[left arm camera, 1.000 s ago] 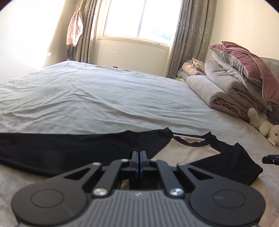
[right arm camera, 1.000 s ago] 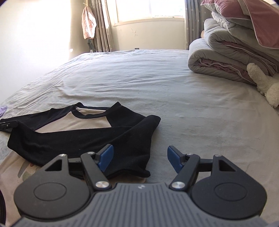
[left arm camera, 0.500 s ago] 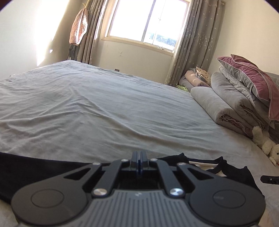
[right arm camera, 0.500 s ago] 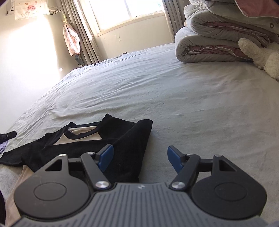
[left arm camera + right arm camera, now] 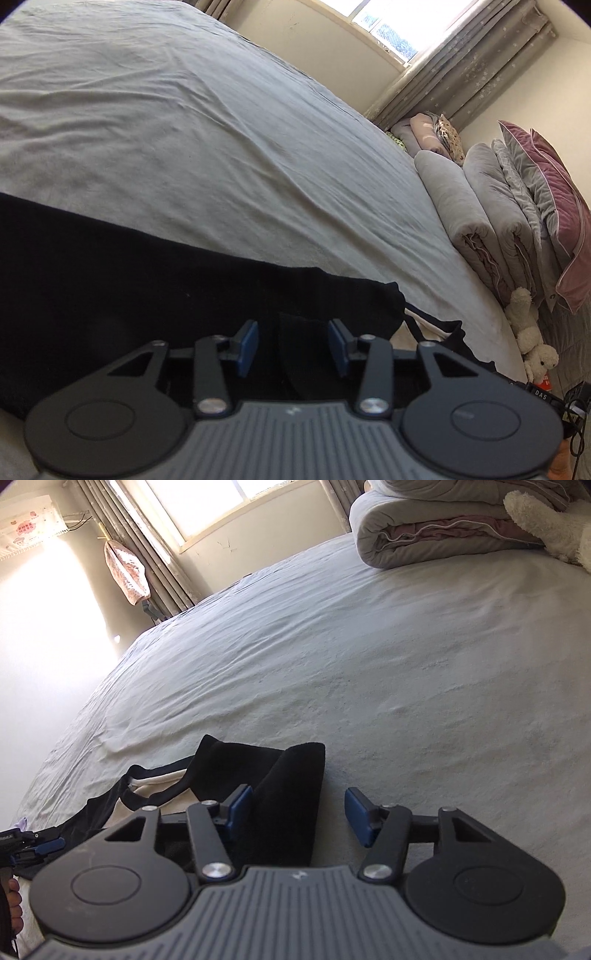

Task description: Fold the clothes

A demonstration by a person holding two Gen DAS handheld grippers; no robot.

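Both hand-held grippers sit low in their frames over a black and cream shirt (image 5: 155, 295) spread on a grey bed sheet (image 5: 192, 140). At the bottom centre of the left wrist view the left gripper (image 5: 293, 343) has just been opening; its blue pads (image 5: 246, 345) now stand apart with a raised fold of the black fabric between them, and the pads do not press on it. The shirt fills the lower left of that frame as a broad black band, with a sliver of cream and the black neckline showing at lower right. In the right wrist view the right gripper (image 5: 299, 818) has just been closing, yet its pads (image 5: 357, 819) are still well apart; a black sleeve (image 5: 291, 794) lies up through the gap beside the left-hand pad, while the right-hand pad hangs over bare sheet. The cream panel and collar of the shirt lie at lower left of this frame, and the left gripper's tip peeks in at the left edge above a bit of a hand (image 5: 13, 904). Farther out, folded grey quilts (image 5: 480, 206) are stacked at the right of the left view with a pink pillow (image 5: 554, 199) on them and a white plush toy (image 5: 532, 339) below. Curtains (image 5: 461, 62) frame a bright window (image 5: 221, 502) at the top.
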